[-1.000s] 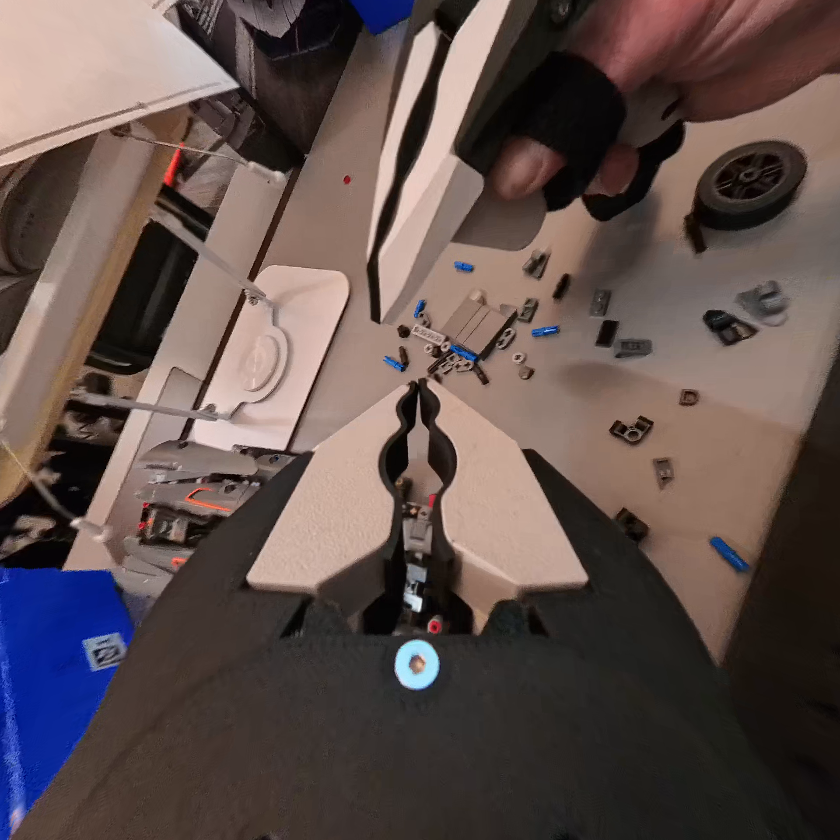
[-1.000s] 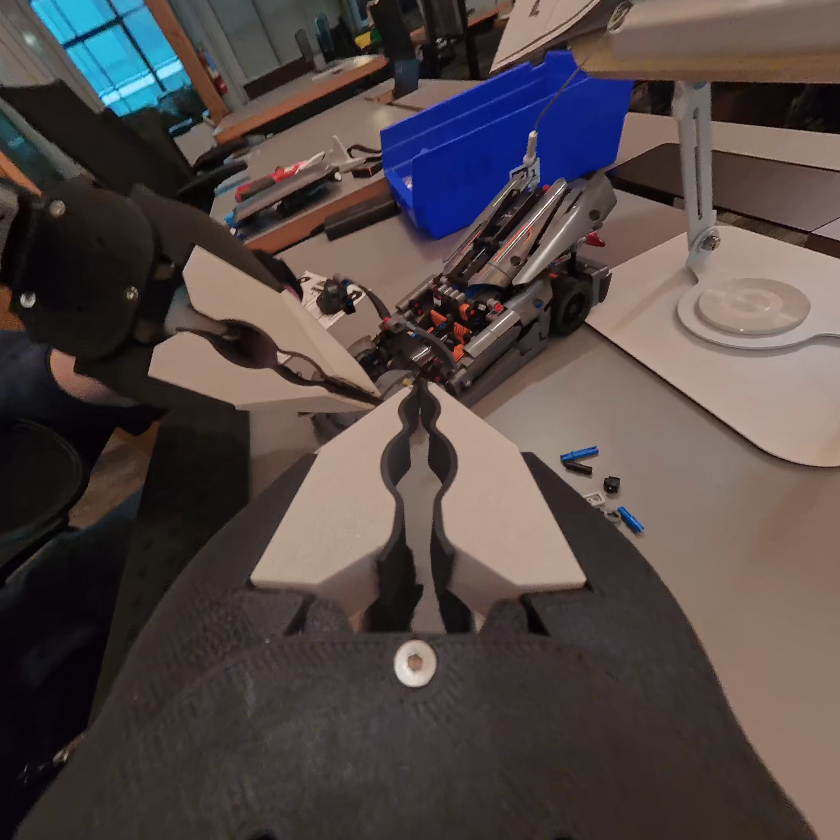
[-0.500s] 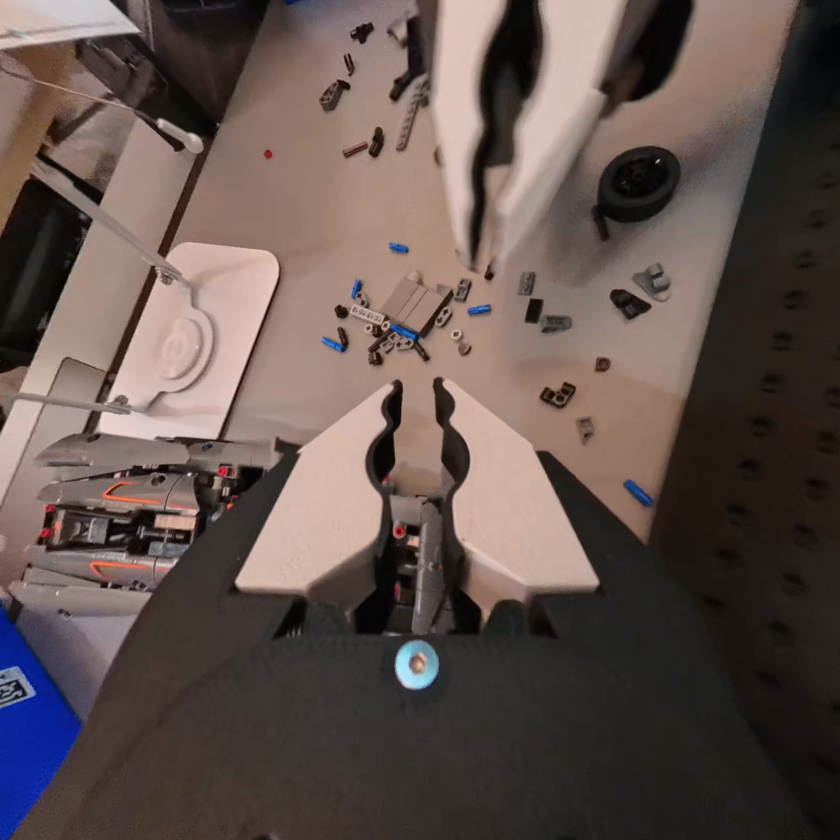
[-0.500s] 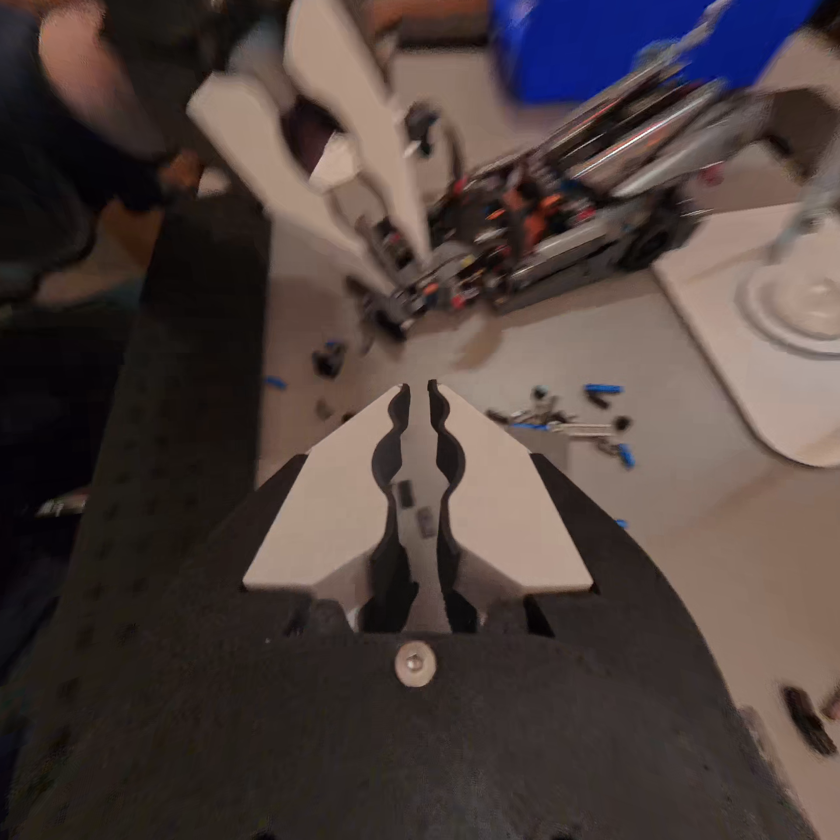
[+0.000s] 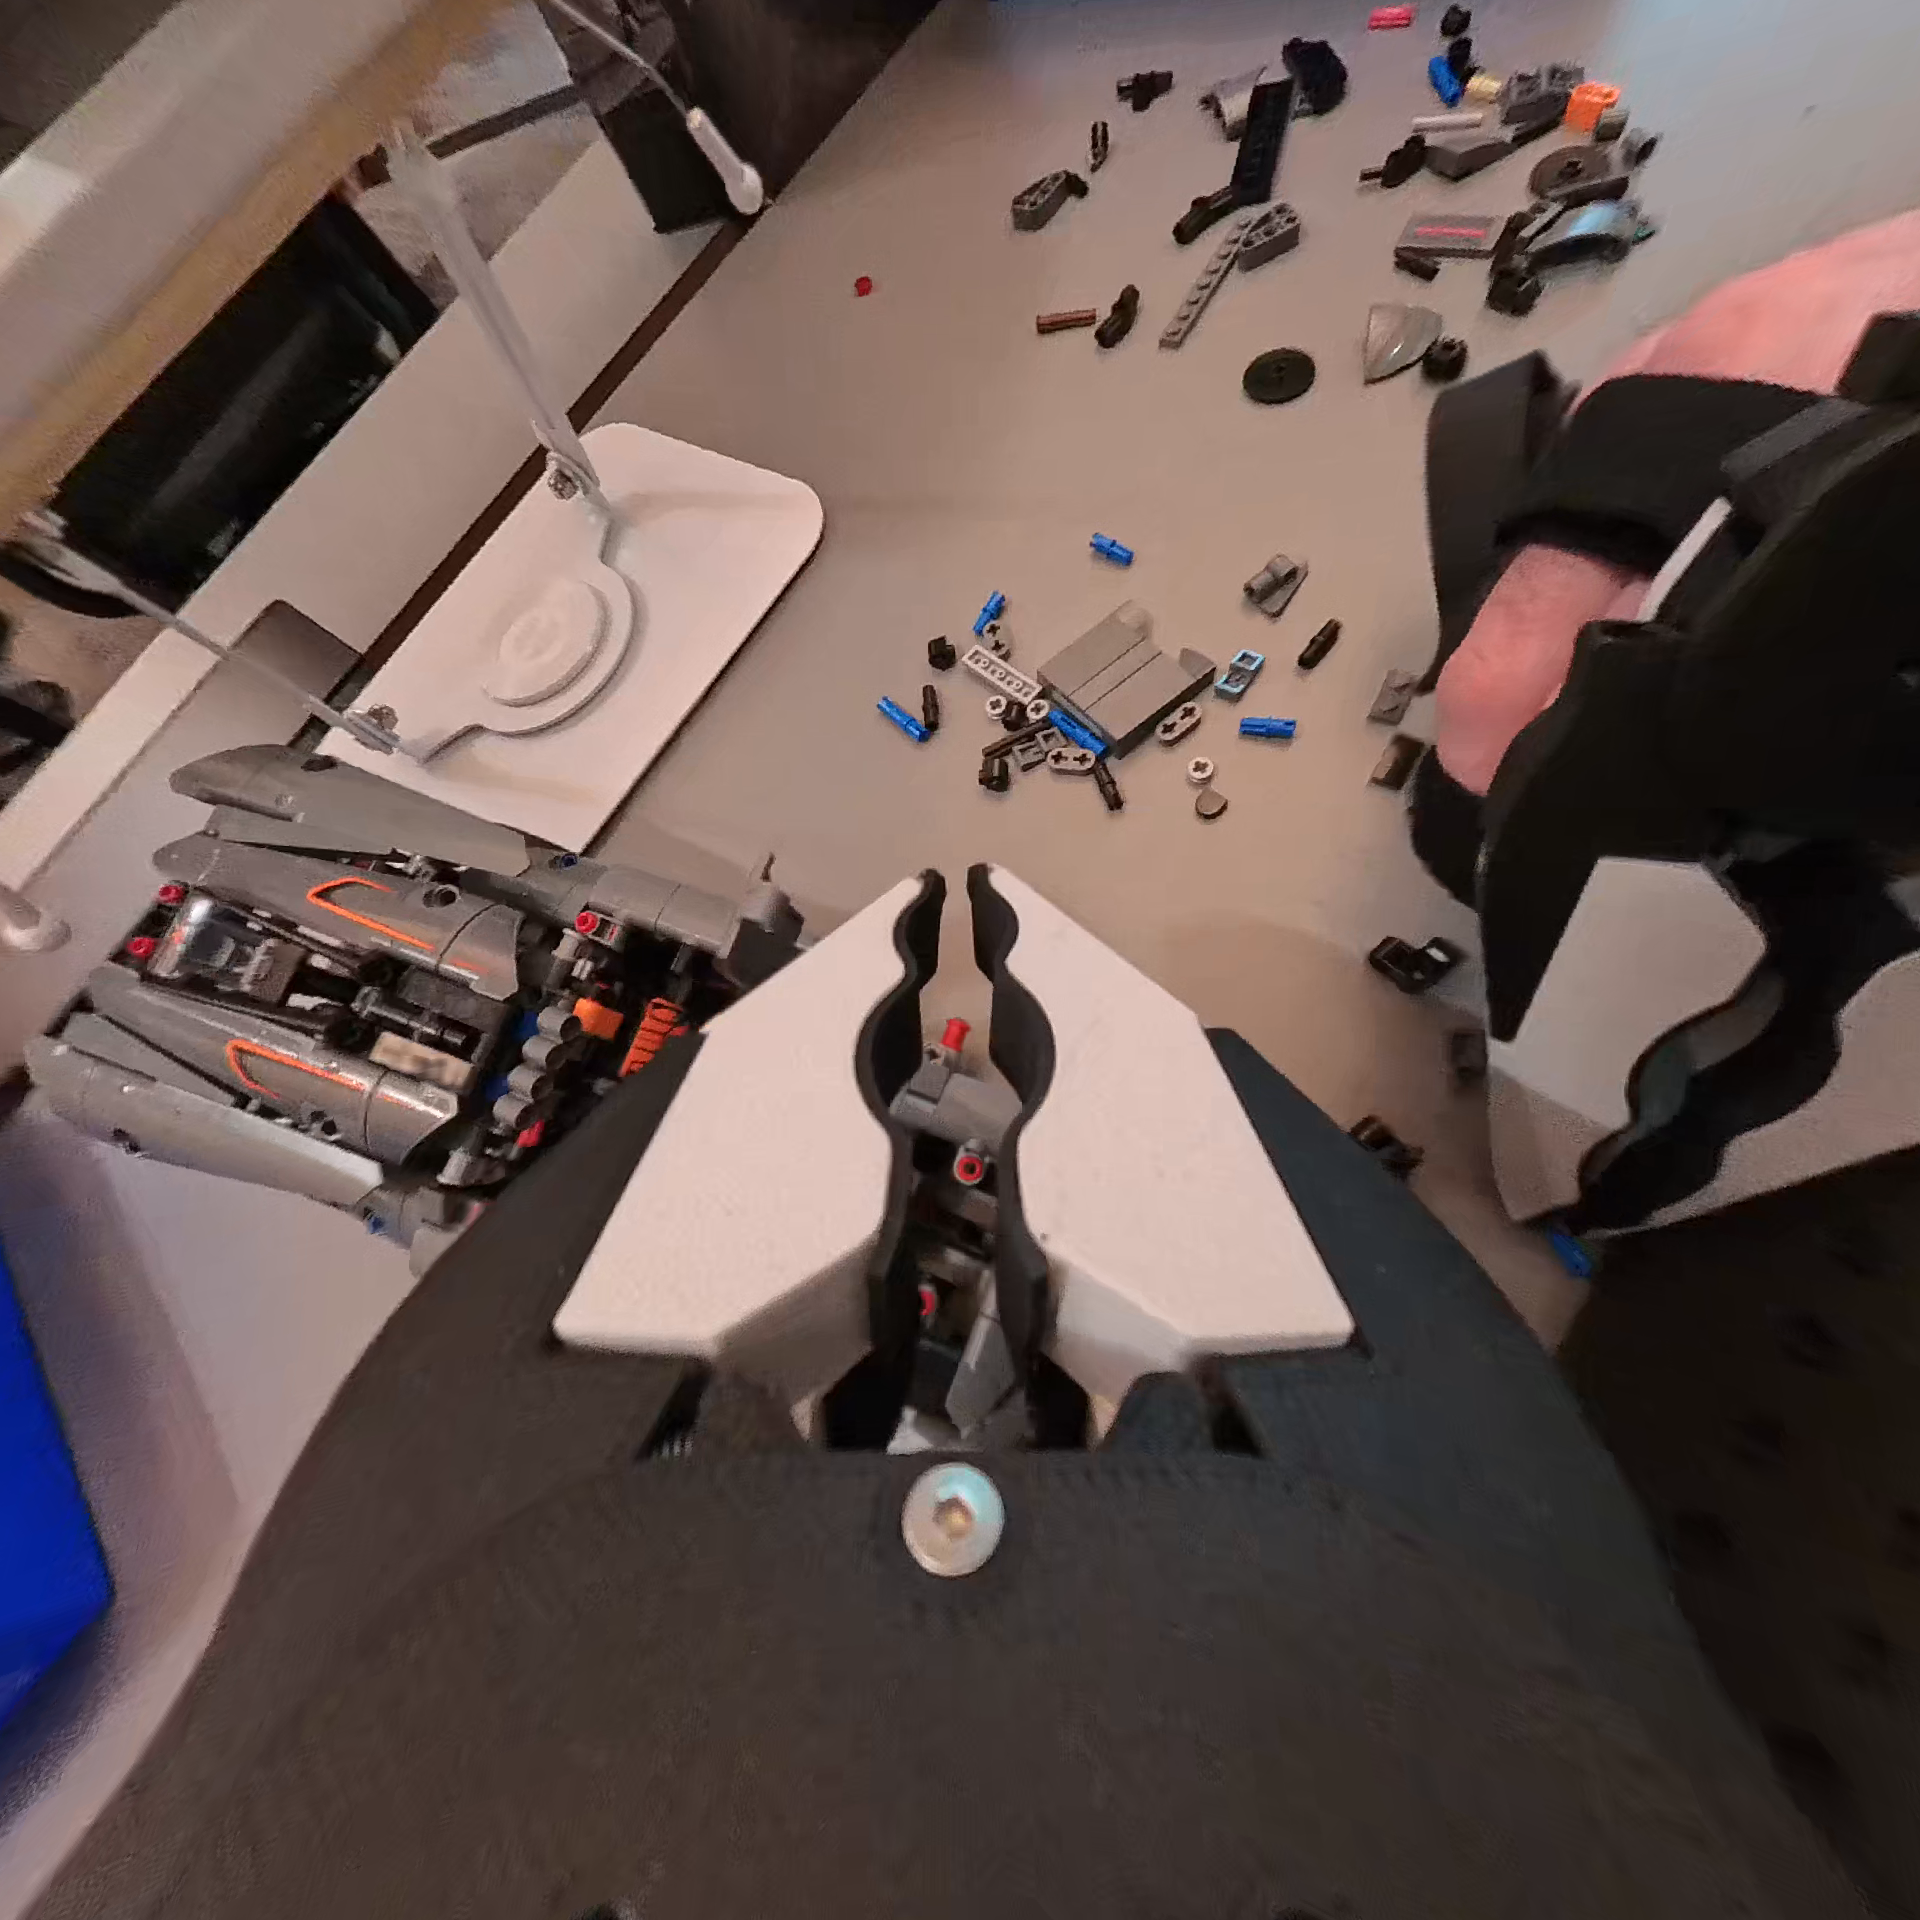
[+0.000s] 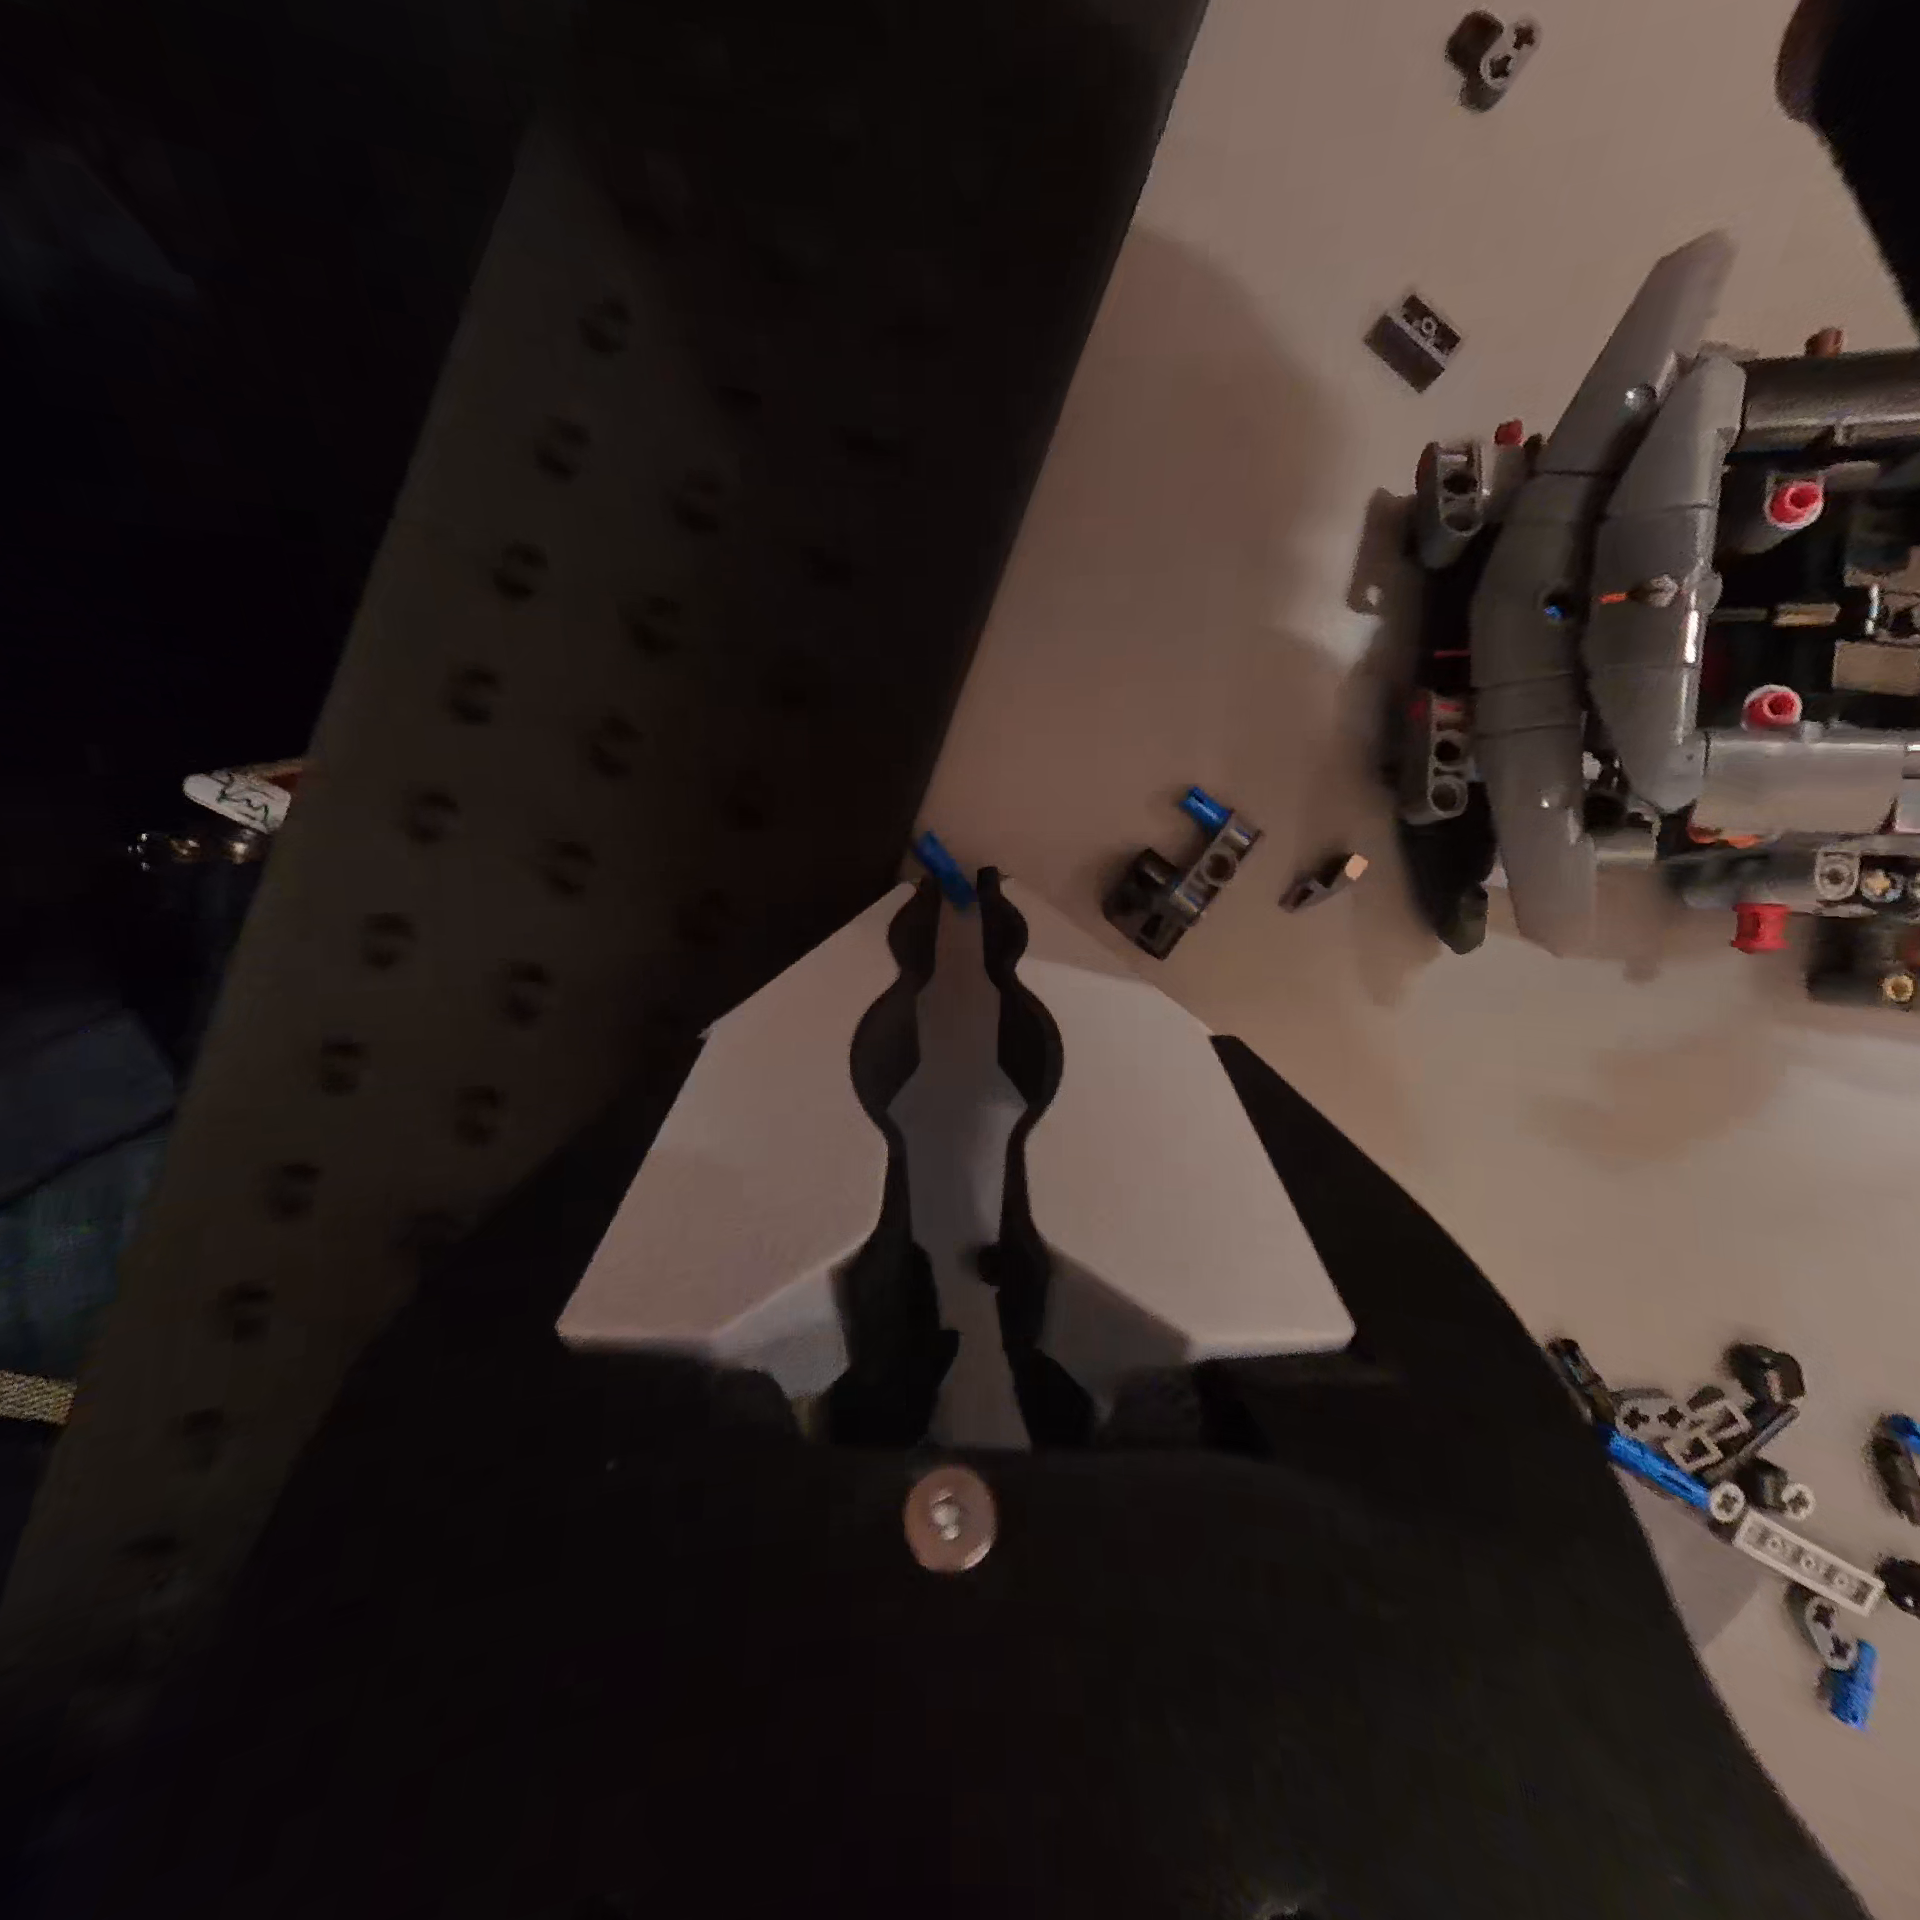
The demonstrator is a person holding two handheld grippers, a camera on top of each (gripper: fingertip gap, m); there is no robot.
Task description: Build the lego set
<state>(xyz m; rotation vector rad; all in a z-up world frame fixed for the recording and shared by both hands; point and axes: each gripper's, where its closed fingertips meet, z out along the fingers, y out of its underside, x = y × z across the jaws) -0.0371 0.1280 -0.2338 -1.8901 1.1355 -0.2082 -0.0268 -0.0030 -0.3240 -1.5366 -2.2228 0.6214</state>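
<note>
Lego car (image 5: 343, 997) on tabletop (image 5: 1039, 436); left hand-held gripper (image 5: 954, 883) clamps a grey sub-assembly (image 5: 951, 1101) (tips slightly parted); right hand-held gripper (image 6: 961, 883) released, over blue pin (image 6: 943, 860).

A white flat stand base (image 5: 623, 613) lies on the grey table (image 5: 935, 416), ahead and left of the fingertips, with thin metal rods (image 5: 499, 301) rising from it. A blue bin (image 5: 42, 1496) sits far left, behind the fingertips.

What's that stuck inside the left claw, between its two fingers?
A small grey lego assembly with red pins sits clamped inside the left gripper. Only a narrow strip shows; the fingers cover its sides, so its full shape is hidden.
</note>
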